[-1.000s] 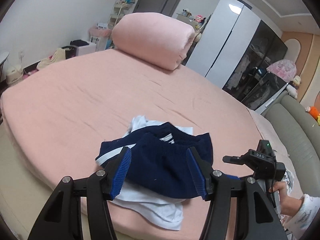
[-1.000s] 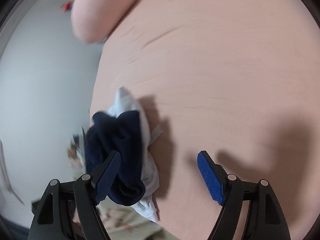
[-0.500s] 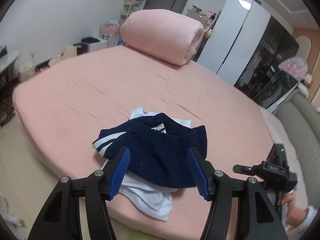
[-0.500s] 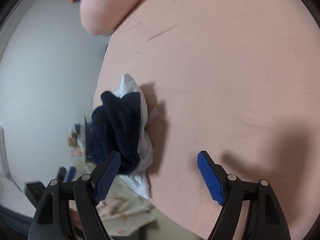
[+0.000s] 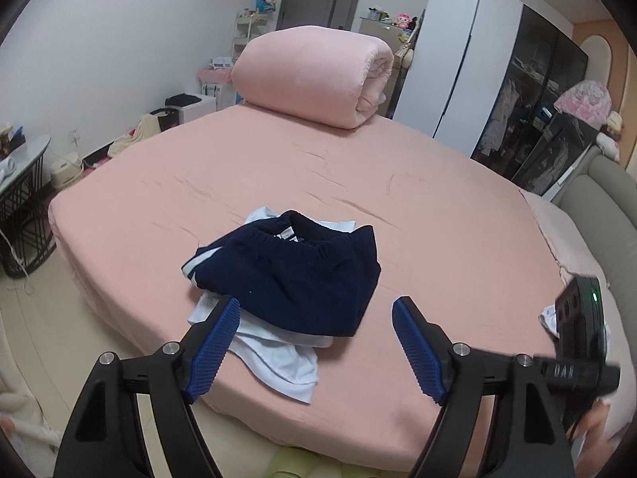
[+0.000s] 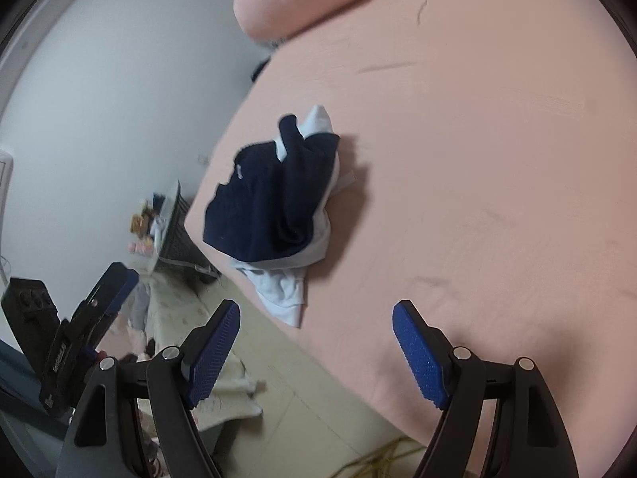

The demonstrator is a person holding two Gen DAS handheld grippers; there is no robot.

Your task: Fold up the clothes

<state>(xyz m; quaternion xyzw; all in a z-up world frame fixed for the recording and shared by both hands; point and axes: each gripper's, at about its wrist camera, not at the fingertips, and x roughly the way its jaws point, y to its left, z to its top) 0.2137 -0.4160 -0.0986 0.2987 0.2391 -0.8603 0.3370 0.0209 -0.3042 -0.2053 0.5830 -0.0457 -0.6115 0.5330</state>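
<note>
Shorts (image 5: 294, 279) released since earlier | left tongs (image 5: 316, 342) opening, empty, backed off

Navy shorts (image 5: 290, 275), white-striped; pink sheet (image 5: 398, 183)

The navy shorts (image 5: 286, 275), with an elastic waistband and white side stripes, lie crumpled on top of a white garment (image 5: 278, 350) near the edge of the pink bed (image 5: 438, 207). The waistband faces away from the left claw (image 5: 316, 342), and the pile sits just ahead of its fingertips, untouched. From the right claw (image 6: 316, 342), the pile lies ahead and to the left, apart from both fingers.
</note>
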